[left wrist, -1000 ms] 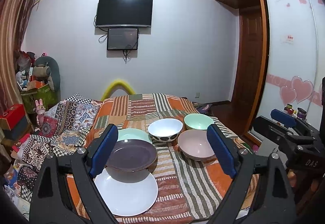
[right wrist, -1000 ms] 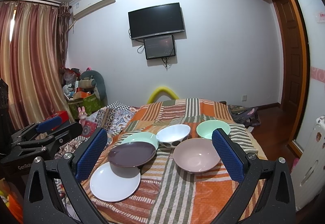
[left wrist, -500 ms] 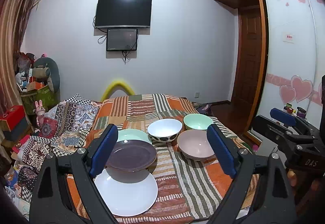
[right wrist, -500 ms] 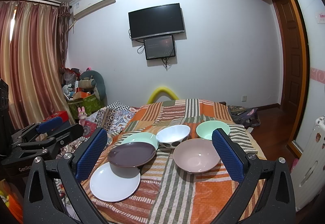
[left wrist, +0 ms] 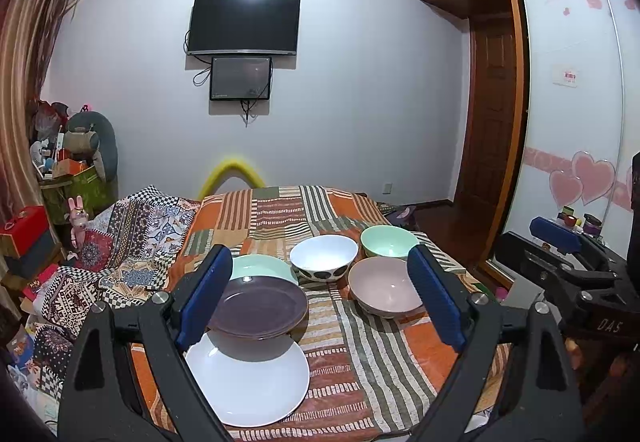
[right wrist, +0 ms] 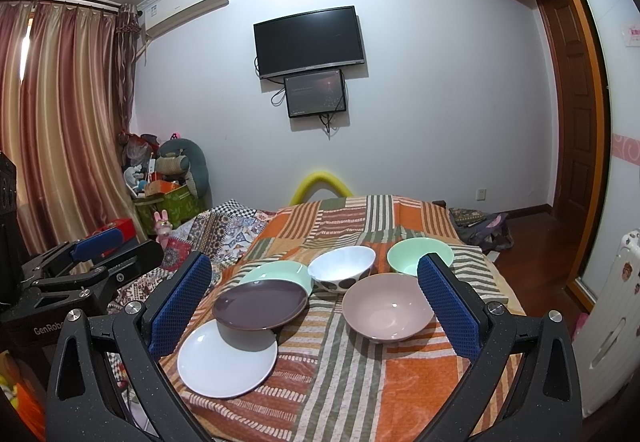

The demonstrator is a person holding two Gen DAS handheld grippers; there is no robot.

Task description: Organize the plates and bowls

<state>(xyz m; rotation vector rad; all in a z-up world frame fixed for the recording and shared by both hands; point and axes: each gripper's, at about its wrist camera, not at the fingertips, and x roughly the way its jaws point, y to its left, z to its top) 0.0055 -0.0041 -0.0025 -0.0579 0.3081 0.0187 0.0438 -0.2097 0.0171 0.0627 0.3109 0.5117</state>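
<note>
On the striped patchwork cloth (left wrist: 360,374) lie a white plate (left wrist: 248,382) (right wrist: 224,362), a dark purple plate (left wrist: 260,306) (right wrist: 260,302) overlapping its far edge, and a mint plate (left wrist: 260,268) (right wrist: 276,272) behind. To their right stand a white bowl with dark dots (left wrist: 324,258) (right wrist: 342,266), a mint bowl (left wrist: 388,240) (right wrist: 408,256) and a pink bowl (left wrist: 384,286) (right wrist: 388,306). My left gripper (left wrist: 320,296) is open, held back from the dishes with nothing between its fingers. My right gripper (right wrist: 314,306) is likewise open and holds nothing.
A patterned blanket (left wrist: 120,242) spreads to the left of the cloth. Boxes and toys (left wrist: 64,177) crowd the left corner. Two screens (left wrist: 244,25) hang on the far wall. A wardrobe door (left wrist: 568,121) and a white radiator (right wrist: 612,322) are on the right.
</note>
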